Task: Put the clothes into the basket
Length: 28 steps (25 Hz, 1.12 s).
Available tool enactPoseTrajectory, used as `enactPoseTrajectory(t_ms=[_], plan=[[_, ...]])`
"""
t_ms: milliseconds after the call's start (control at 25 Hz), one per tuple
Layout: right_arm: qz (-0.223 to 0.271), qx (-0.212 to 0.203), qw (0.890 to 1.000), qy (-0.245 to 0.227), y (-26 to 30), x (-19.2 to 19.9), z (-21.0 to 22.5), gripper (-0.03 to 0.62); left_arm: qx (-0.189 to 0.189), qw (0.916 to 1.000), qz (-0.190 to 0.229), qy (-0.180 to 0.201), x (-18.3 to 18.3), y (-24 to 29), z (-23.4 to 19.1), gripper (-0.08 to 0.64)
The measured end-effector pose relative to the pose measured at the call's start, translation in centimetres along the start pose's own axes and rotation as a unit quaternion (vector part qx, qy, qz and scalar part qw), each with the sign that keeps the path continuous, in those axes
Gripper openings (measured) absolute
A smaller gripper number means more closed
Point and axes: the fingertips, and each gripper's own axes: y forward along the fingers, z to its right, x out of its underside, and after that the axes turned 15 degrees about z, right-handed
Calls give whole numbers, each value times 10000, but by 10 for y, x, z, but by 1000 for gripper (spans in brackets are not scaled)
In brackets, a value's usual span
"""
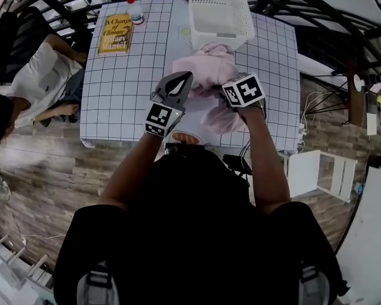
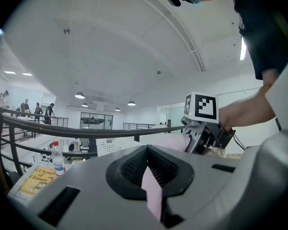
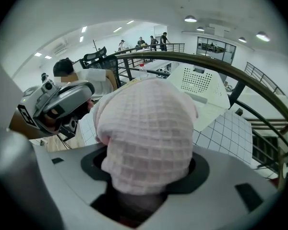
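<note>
The table (image 1: pixel 124 88) under the basket (image 1: pixel 219 11) is white, ruled with a thin black grid. The basket itself is plain white with dotted perforations, and the garment (image 1: pixel 206 72) just in front of it is pale pink in a waffle-check weave. Left of the basket are a yellow book (image 1: pixel 115 33) with dark lettering and a red-capped bottle (image 1: pixel 134 10), while in front of the basket the grey left gripper (image 1: pixel 181 81) and right gripper (image 1: pixel 228 99) carry black-and-white square markers.
</note>
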Motion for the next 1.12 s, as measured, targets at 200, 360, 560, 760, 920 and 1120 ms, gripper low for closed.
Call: enactPoseTrajectory(t_ms=[200,360,560,760,920,1120], plan=[[52,26,10000,32,-15,-18,4,299,14,9999,89,89,-16,13,2,3],[141,96,9999,25,-28,-32,9,299,-1,9997,136,181,-28,22,1,3],[332,246,9991,-24,-49,-54,20,301,4,9992,262,295,-48,33,1,3],[541,410,9977,-25,-69,-74,34,301,7,9985,381,399,-65,47,1,3],[722,526,9960,-39,-83,-90,46,301,14,9976,509,480,-79,62,2,3],[922,663,9935,-70,-100,-108,61,301,28,9967,610,535,-93,79,6,3]])
